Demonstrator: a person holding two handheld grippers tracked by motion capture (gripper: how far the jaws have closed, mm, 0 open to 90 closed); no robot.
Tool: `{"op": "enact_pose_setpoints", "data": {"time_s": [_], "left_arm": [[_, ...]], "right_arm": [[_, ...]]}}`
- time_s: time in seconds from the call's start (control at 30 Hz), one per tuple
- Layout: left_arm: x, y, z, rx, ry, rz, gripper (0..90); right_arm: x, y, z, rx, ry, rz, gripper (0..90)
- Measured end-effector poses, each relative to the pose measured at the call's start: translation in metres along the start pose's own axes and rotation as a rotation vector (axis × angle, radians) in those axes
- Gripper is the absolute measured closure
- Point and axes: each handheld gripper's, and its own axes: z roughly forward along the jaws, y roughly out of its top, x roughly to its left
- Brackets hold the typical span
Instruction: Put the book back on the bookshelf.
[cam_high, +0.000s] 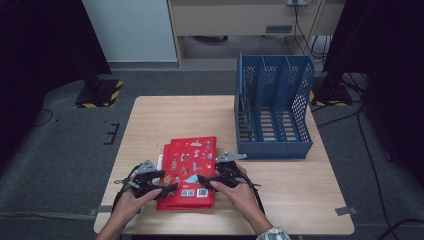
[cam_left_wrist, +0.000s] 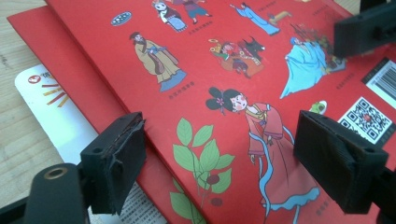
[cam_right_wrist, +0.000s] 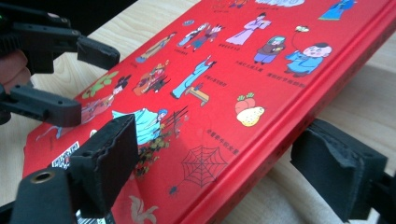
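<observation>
We straddle the top red book (cam_high: 189, 165) near the desk's (cam_high: 280, 205) front edge, left gripper (cam_left_wrist: 219, 163) and right gripper (cam_right_wrist: 233, 177) gaping (nothing pinched), ready to lift.

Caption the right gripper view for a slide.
Right gripper straddling the edge of the top red book, jaws apart, with the left gripper over its far end.

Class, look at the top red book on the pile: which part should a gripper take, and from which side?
Probably the long right edge of the top red book, approached from the right. That edge is lifted off the table, so the right gripper already has one jaw above the cover and one below it. Elsewhere the book lies flat on the lower books.
</observation>
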Motion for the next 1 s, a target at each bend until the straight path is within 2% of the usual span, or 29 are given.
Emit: {"op": "enact_pose_setpoints", "data": {"time_s": [0.27, 0.57, 0.67, 1.0], "left_arm": [[0.002, -0.001, -0.001, -0.006, -0.018, -0.01, 15.7], [0.001, 0.0, -0.001, -0.008, -0.009, 0.006, 15.4], [0.001, 0.0, -0.001, -0.01, -0.007, 0.008, 15.3], [0.001, 0.0, -0.002, -0.013, -0.003, 0.002, 15.2]], "right_arm": [[0.0, 0.011, 0.002, 0.019, 0.009, -0.002, 17.3], [0.001, 0.014, 0.01, 0.05, 0.007, 0.019, 15.6], [0.002, 0.015, 0.013, 0.057, 0.004, 0.01, 14.3], [0.005, 0.02, 0.015, 0.05, -0.017, -0.002, 15.3]]}}
